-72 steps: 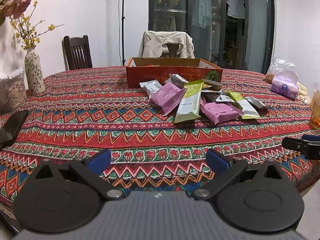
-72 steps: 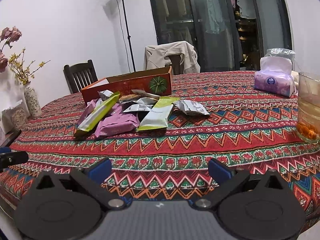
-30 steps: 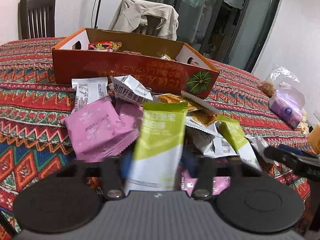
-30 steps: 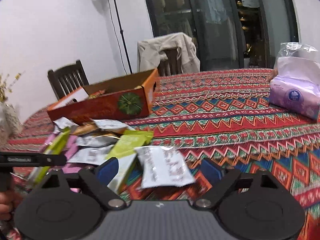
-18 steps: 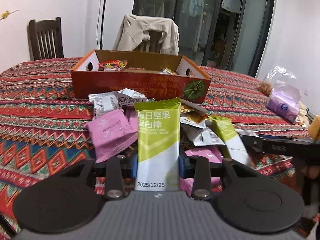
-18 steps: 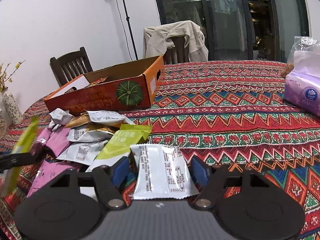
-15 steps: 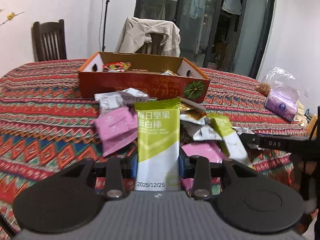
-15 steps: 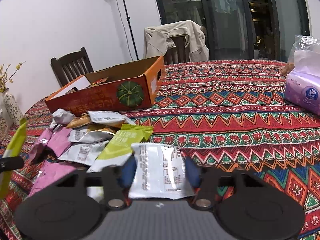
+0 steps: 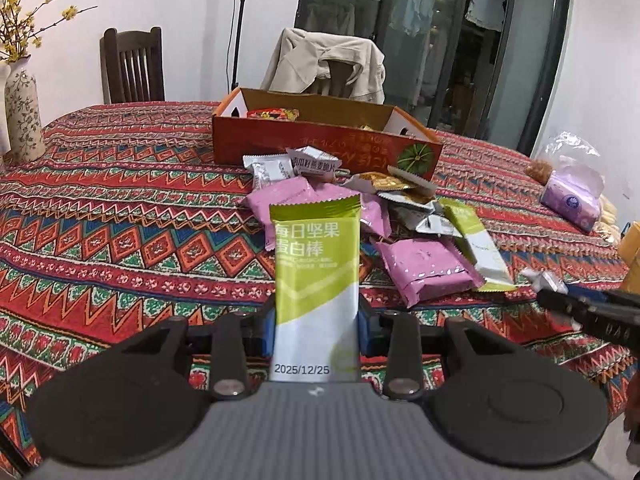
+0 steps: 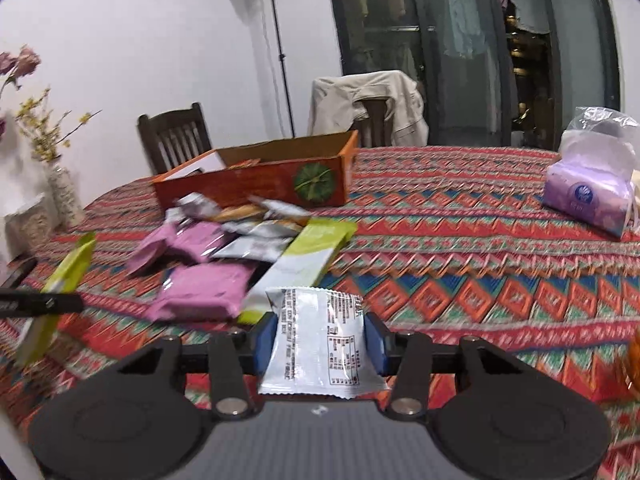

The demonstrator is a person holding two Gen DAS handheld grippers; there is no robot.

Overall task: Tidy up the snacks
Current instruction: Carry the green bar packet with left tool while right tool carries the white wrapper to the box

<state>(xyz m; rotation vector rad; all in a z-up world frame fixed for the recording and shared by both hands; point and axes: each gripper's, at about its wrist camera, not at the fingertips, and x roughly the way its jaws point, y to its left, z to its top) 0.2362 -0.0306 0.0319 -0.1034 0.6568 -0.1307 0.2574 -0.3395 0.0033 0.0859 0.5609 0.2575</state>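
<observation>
My left gripper point(image 9: 316, 330) is shut on a green and white protein bar packet point(image 9: 316, 280) and holds it upright above the table, in front of the snack pile point(image 9: 360, 216). It also shows at the left of the right wrist view point(image 10: 60, 280). My right gripper point(image 10: 320, 340) is shut on a silver snack packet point(image 10: 320, 344), lifted just right of the pile point(image 10: 240, 248). The orange cardboard box point(image 9: 320, 148) with a few snacks inside stands behind the pile; it also shows in the right wrist view point(image 10: 256, 184).
A patterned tablecloth point(image 9: 120, 220) covers the table. A vase with flowers point(image 9: 22, 116) stands far left. A purple tissue pack point(image 10: 588, 196) lies far right. Chairs point(image 9: 134, 66) stand behind the table. A glass cup edge point(image 10: 634, 356) shows at right.
Both grippers closed on packets and lifted them off the pile. The left pulled back with the green bar; the right rose and drew back with the silver packet.
</observation>
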